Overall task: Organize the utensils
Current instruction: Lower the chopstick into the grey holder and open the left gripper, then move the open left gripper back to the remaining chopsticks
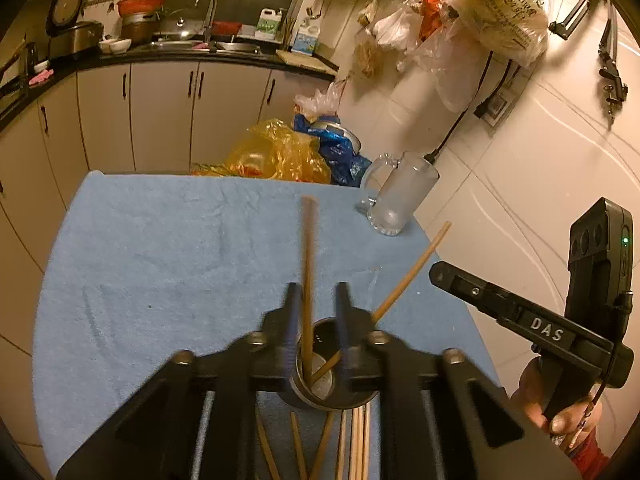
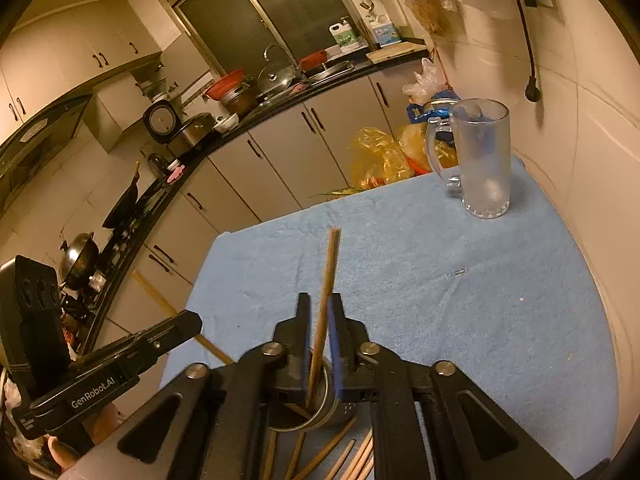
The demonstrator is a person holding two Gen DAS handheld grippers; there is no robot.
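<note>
A metal utensil cup [image 1: 320, 380] stands on the blue towel [image 1: 180, 260] right under both grippers; it also shows in the right wrist view [image 2: 320, 404]. My left gripper [image 1: 318, 300] is partly open around a wooden chopstick [image 1: 307, 264] that stands in the cup, blurred. A second chopstick [image 1: 412, 272] leans in the cup to the right. My right gripper [image 2: 319, 312] is shut on a chopstick [image 2: 326, 292] whose lower end reaches into the cup. Several loose chopsticks [image 2: 340, 452] lie on the towel below the cup, also in the left wrist view [image 1: 352, 440].
A frosted glass mug [image 2: 480, 160] stands at the towel's far right corner, also in the left wrist view [image 1: 396, 200]. Yellow and blue plastic bags [image 1: 288, 152] sit beyond the far edge. The tiled wall [image 2: 592, 140] runs along the right. Kitchen counter [image 1: 160, 54] behind.
</note>
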